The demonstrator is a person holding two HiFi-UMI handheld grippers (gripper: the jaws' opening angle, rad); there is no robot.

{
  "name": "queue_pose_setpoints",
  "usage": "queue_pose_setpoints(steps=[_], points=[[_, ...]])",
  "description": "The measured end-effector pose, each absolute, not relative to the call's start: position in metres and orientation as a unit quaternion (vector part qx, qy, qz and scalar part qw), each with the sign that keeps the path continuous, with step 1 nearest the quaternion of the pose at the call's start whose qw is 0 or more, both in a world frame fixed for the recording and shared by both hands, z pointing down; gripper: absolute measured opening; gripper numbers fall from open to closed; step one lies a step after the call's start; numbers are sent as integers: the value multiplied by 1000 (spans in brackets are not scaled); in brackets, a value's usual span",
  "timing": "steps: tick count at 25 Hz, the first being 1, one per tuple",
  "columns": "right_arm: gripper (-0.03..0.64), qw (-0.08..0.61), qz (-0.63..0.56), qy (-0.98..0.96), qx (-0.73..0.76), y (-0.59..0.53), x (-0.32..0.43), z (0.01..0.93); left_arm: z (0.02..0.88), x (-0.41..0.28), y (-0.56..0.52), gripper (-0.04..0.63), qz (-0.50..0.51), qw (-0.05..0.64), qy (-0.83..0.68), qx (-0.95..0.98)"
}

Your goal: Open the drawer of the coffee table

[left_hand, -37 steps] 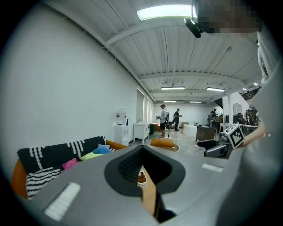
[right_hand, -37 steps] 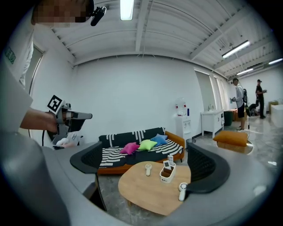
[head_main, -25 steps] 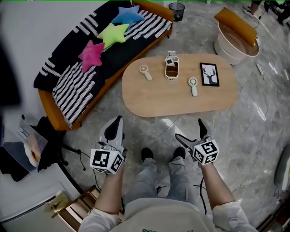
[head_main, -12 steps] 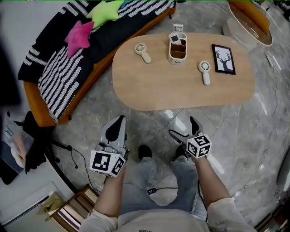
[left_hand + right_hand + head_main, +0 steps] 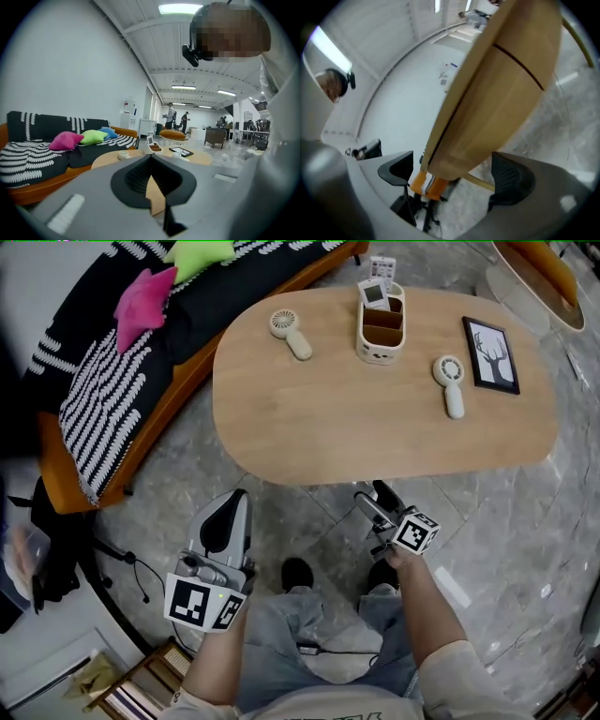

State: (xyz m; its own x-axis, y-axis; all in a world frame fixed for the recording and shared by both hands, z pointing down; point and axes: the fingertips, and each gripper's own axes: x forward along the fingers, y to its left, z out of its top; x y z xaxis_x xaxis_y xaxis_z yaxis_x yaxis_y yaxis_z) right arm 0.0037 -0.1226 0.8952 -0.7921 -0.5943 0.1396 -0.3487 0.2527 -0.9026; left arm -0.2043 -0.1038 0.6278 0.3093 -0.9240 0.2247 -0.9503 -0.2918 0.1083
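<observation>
1. Head view: my right gripper sits just by the coffee table's near edge, left gripper further back.
2. Left gripper view: jaws together, empty.
3. Right gripper view: jaws wide, just been closing slightly, table edge between them, untouched.

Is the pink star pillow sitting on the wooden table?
No, the pink pillow lies on the striped sofa, off to the side of the table.
</observation>
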Motion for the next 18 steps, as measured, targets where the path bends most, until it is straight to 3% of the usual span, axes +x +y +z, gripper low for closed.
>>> queue_pose_setpoints(steps=[4, 18], points=[[468, 226, -557, 749, -278, -144, 7, 922, 644, -211, -108, -2, 64, 100, -585, 802], [453, 328, -521, 776, -135, -180, -29, 930, 682, -232, -115, -2, 87, 89, -591, 797]])
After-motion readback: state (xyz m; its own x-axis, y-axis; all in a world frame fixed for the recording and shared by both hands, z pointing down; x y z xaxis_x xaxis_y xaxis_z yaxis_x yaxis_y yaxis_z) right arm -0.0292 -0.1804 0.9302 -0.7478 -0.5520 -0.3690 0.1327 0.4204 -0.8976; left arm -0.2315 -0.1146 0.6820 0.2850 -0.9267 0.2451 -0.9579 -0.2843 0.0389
